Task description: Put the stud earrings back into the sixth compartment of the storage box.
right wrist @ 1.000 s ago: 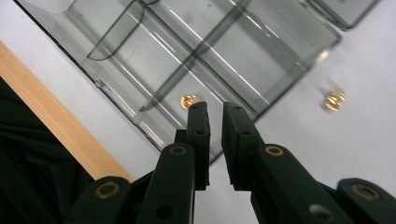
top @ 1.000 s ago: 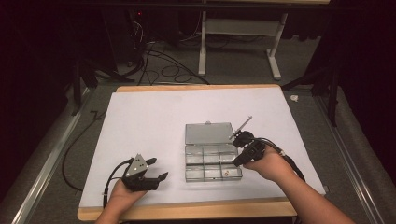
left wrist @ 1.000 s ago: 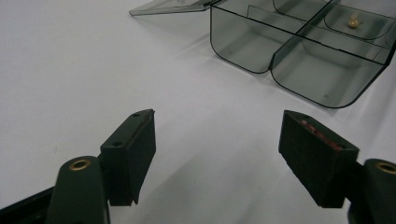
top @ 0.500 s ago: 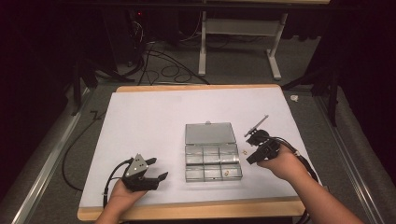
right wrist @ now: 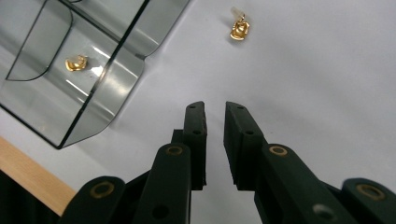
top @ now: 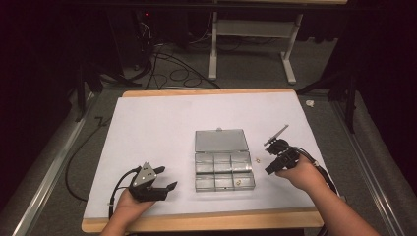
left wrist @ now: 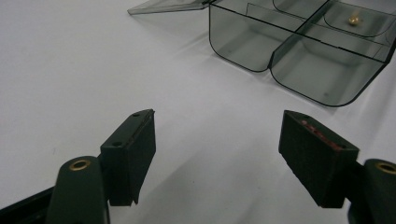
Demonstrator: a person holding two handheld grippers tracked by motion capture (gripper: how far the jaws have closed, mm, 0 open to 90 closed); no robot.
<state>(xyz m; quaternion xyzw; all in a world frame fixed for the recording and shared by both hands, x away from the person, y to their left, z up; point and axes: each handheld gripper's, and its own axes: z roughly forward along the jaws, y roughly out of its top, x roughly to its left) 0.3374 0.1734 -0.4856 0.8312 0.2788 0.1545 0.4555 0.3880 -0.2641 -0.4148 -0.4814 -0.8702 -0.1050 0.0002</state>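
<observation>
A small gold piece (right wrist: 240,29) is lying loose on the white sheet (top: 162,123), just beside the right side of the clear box (top: 223,169) and apart from it; in the high view it is showing as a speck (top: 257,159) between the box and the right gripper (top: 273,164). A second gold piece (right wrist: 76,62) is sitting inside the box's near right compartment, also showing in the left gripper view (left wrist: 354,20).

The right gripper (right wrist: 215,109) is hovering over the sheet short of the loose piece, pointing toward it. Its jaws are standing nearly together with a thin gap, nothing between them, having just been opening a little.

The box is sitting near the middle of the sheet with six compartments and its lid (top: 221,140) lying open flat on the far side.

The left gripper (top: 164,189) is resting on the sheet to the left of the box, well apart from it, held by the left hand (top: 130,206). Its jaws are spread wide and holding nothing, with the bare sheet showing between them and the box's corner (left wrist: 299,56) ahead.

The sheet is covering a wooden table (top: 196,223).
</observation>
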